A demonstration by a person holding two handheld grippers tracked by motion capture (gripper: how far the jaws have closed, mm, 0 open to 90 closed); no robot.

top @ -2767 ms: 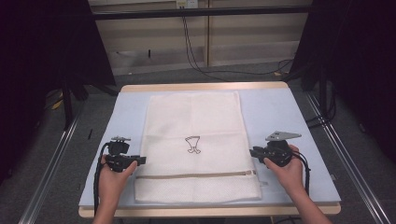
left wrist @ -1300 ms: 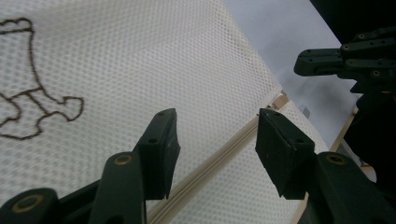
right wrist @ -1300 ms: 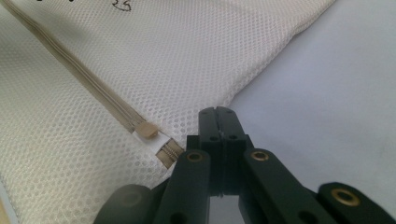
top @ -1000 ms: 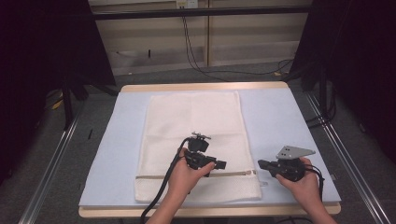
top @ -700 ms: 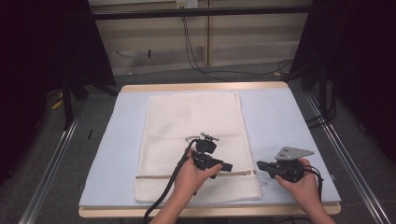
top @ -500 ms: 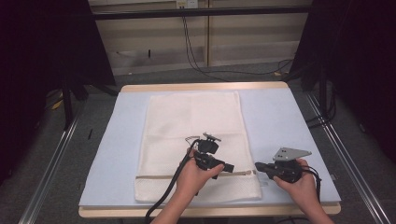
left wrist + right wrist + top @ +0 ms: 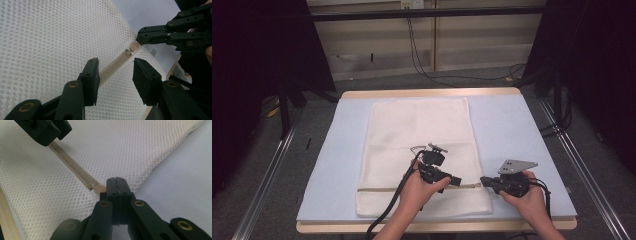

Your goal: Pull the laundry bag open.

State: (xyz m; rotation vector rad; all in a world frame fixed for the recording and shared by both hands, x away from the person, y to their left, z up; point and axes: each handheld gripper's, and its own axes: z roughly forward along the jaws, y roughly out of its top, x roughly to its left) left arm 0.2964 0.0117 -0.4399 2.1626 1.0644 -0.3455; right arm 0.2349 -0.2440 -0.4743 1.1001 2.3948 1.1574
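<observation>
- Right gripper has its jaws pressed fully together at the right end of the zipper; in the right gripper view the joined tips sit against the tan end tab of the zipper, though whether they pinch the tab or only touch it I cannot tell.
- Left gripper lies low over the mesh bag, just left of the right gripper, its jaws partly spread after closing a little a moment ago.
- In the left gripper view the two pads straddle the zipper line, one on each side, with a clear gap between pad and zipper, so nothing is gripped.
- Beyond them in that view, the right gripper's closed tips meet the zipper's end, with the small slider just short of them.
- The white mesh bag lies flat in the middle of the light blue surface, long side running near to far, its zipper crossing it left to right close to the near edge.
- Both hands come in from the near side: the left hand rests over the bag's near part, the right hand sits on the surface just right of the bag's corner.
- A black cable trails from the left gripper toward the near edge.
</observation>
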